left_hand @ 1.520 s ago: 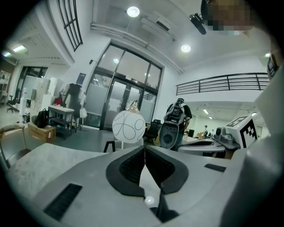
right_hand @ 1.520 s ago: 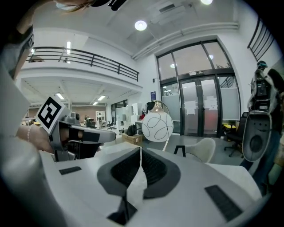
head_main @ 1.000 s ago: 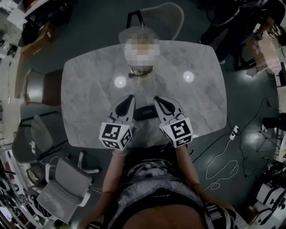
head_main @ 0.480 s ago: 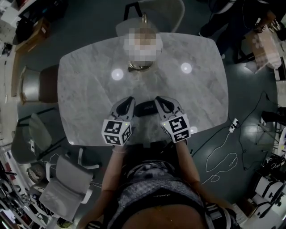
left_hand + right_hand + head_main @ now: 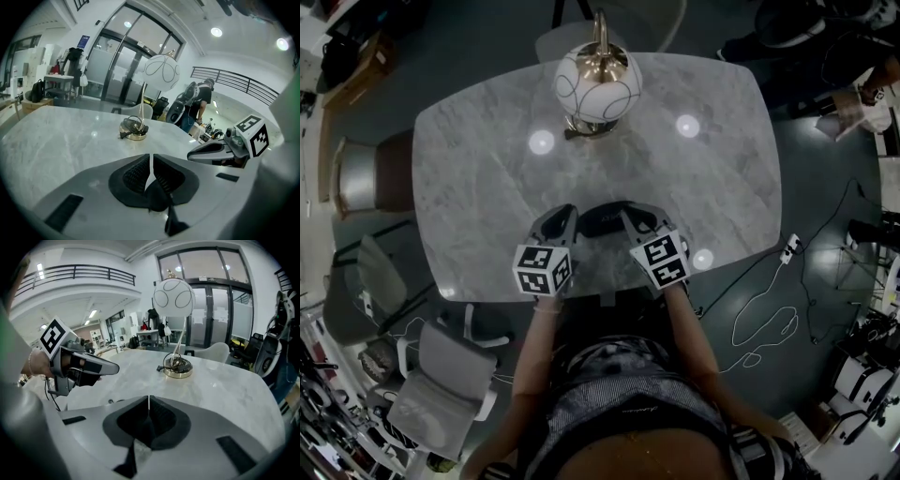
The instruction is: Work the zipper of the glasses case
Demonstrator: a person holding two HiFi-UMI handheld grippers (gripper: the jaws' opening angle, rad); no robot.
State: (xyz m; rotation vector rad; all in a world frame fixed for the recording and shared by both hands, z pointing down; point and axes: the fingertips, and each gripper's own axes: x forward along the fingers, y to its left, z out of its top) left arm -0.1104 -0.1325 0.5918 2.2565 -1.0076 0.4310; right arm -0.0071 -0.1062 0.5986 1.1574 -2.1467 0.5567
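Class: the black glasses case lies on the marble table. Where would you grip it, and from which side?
Probably its left end, coming in from the left: the glasses case lies flat, long axis left to right, and that narrow end faces the shut left gripper, whose jaws would need opening.

An open-plan office or lab hall: marble surface (image 5: 487, 187) with globe lamp (image 5: 598, 84) at 12 o'clock, swivel chairs (image 5: 441, 389) at 8, loose cables (image 5: 766, 323) across the floor (image 5: 834, 197) at 4, glass doors (image 5: 206, 273), mezzanine railing (image 5: 79, 273).

The grey marble worktop (image 5: 478, 187) bears a globe lamp (image 5: 597, 82) at its far side and a dark glasses case (image 5: 602, 221) near the front edge.
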